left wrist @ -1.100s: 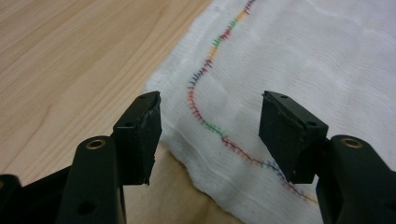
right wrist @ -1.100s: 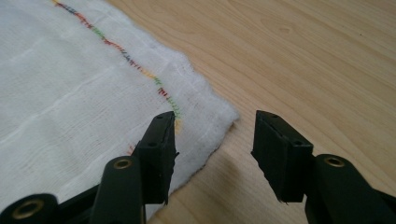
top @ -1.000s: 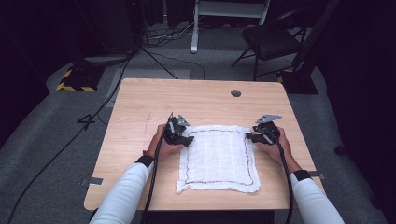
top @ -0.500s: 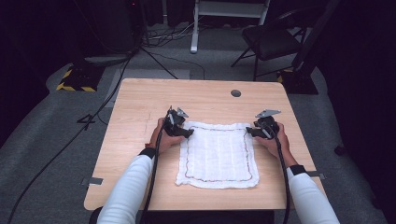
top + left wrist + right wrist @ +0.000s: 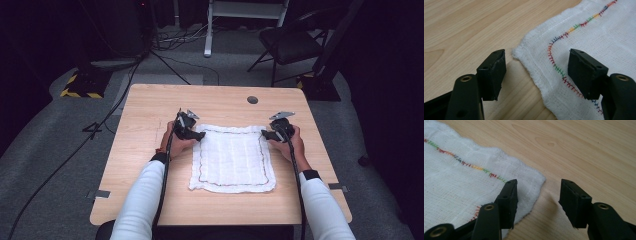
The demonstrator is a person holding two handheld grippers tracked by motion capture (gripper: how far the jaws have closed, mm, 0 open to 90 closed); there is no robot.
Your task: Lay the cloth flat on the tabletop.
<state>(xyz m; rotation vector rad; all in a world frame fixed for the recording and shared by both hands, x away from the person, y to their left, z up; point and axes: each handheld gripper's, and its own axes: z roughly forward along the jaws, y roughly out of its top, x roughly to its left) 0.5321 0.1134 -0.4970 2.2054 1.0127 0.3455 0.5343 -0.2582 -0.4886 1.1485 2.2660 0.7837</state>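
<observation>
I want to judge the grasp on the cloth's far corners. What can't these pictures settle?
- High view: left tongs and right tongs are too small to show the jaw gap, or whether they touch the cloth.
- Left gripper view: the right jaw covers some cloth; the frame edge cuts the rest off.
- Right gripper view: the left jaw hides the cloth's edge below it.
- Whether the jaws rest on the table: unclear.

White long sleeves with dark cuffs cover both forearms. Each hand grips a black gripper, the left gripper (image 5: 199, 135) and right gripper (image 5: 266, 134), with brass-ringed screw holes, grey three-cornered plates and trailing black cables.
</observation>
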